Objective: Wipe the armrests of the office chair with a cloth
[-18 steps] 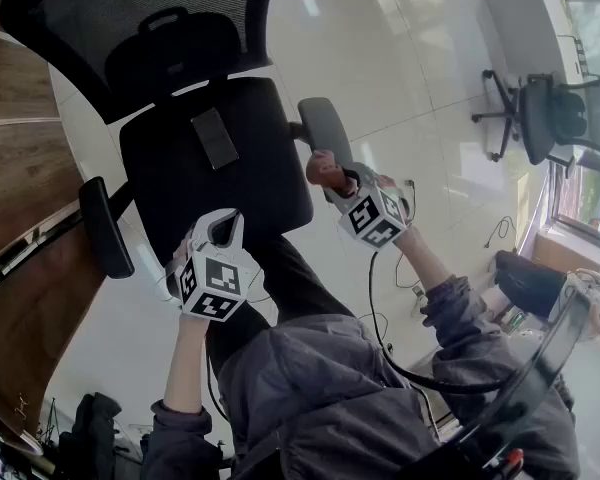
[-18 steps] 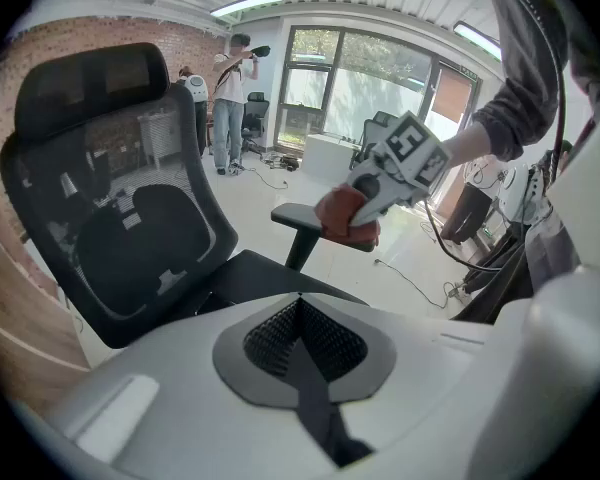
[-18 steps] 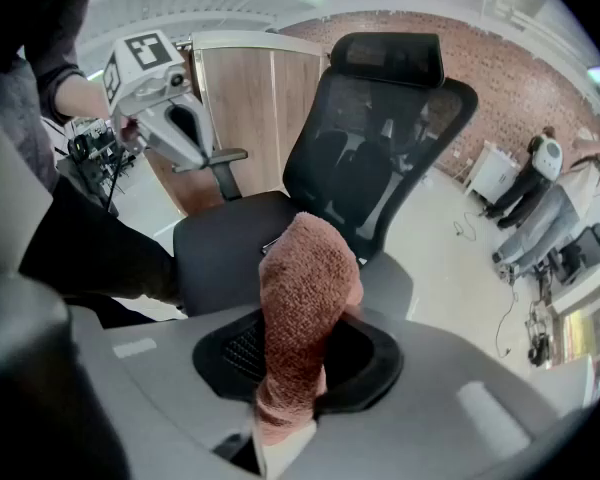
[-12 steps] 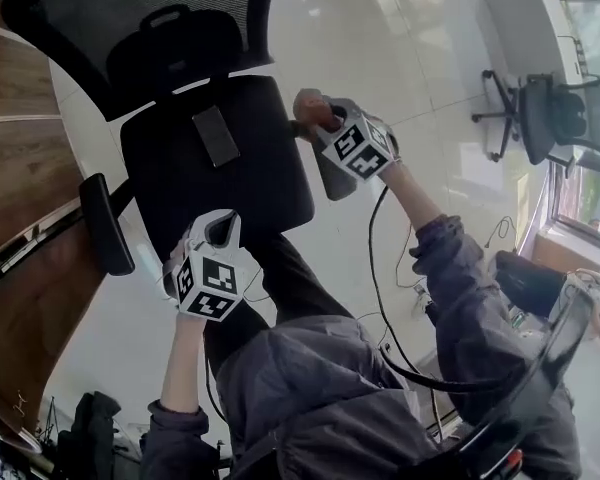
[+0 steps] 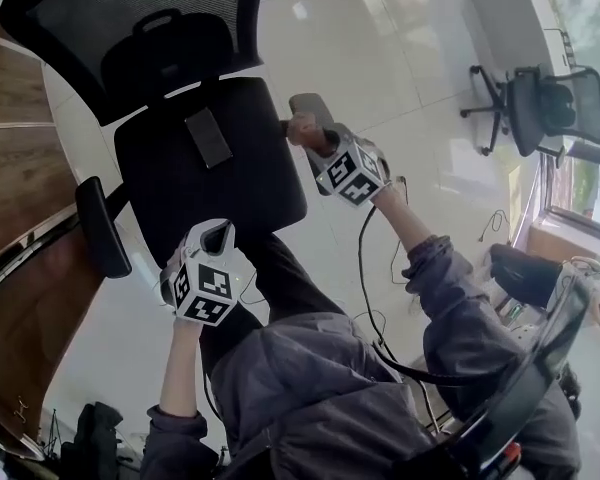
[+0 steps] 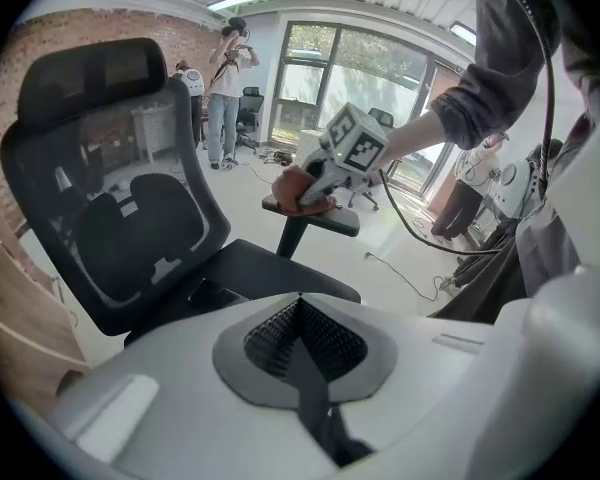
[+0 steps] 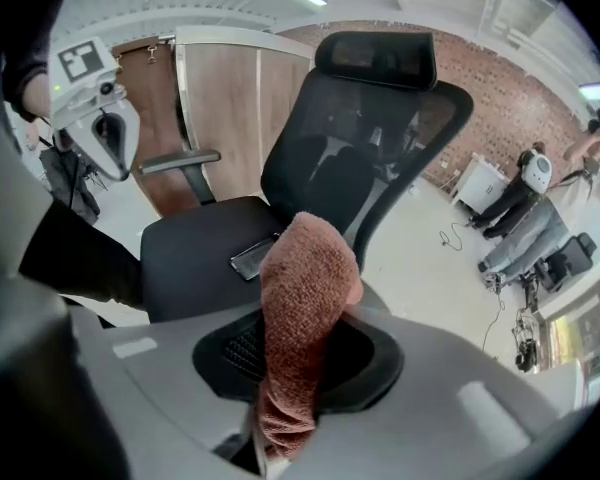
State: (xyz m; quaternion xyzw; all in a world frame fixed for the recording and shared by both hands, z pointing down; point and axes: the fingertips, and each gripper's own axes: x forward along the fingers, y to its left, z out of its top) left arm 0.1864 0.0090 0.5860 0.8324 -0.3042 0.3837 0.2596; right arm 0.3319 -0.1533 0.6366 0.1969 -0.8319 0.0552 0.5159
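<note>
The rust-brown terry cloth (image 7: 302,308) is pinched in a thick fold between the fingers of the right gripper (image 5: 318,146), which are closed on it. Its free end is pressed onto the dark grey padded right armrest (image 6: 330,218), toward that pad's rear end and inner edge. The left gripper (image 5: 212,240) hovers over the front edge of the black office chair's seat (image 5: 250,183), its fingers shut together on nothing, well apart from the black left armrest (image 5: 102,226). A flat dark slab like a phone (image 5: 209,136) lies near the seat's back edge. Nothing braces the chair, so a firm push along the pad would likely swivel or roll it on the white tiled floor (image 5: 420,58). A stroke running off the pad's edge could snag the fold and drag it out of the grip.
</note>
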